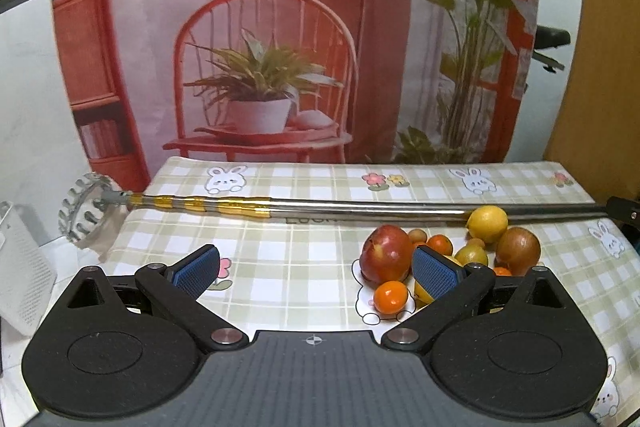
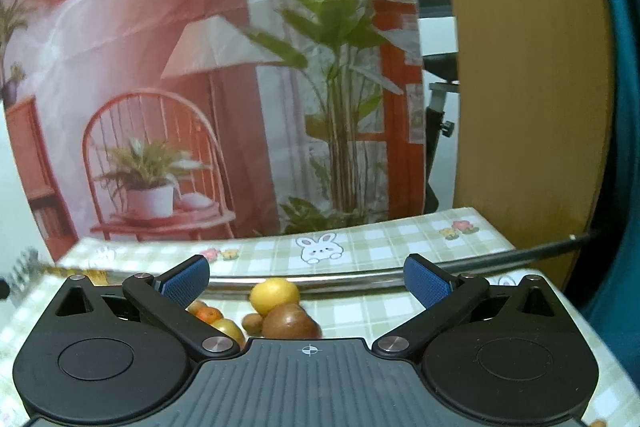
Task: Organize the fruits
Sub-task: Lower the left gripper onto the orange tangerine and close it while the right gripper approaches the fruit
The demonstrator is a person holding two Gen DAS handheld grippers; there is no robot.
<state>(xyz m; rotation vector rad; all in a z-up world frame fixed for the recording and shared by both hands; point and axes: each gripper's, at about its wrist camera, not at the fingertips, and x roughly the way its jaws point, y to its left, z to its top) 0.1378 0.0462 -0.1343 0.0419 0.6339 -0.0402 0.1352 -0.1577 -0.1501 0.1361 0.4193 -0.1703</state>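
Item 1: my left claw (image 1: 316, 271), black with blue ribbed pads, jaws spread wide and gripping nothing, hovering over the bench (image 1: 280, 267), which wears a green-and-white checked cloth printed with rabbits and flowers.

Item 2: my right claw (image 2: 306, 283), same build, likewise released and empty.

Item 3: long steel pole with yellow bands (image 1: 320, 207), lying across the bench; its toothed ring head (image 1: 86, 205) overhangs the bench edge. I take this pole as landmark.

Item 4: fruit cluster, all on the near side of the pole. Round yellow lemon (image 1: 487, 223) touching the pole. Brown round fruit (image 1: 518, 250) just beside the lemon. Large red apple (image 1: 386, 259) nearer to me. Small orange tangerine (image 1: 391, 297) in front of the apple. Further small orange and yellow-green fruits between them, partly hidden by the left claw's pad.

Item 5: the right wrist view shows the lemon (image 2: 274, 295) and brown fruit (image 2: 290, 323) directly below the right claw.
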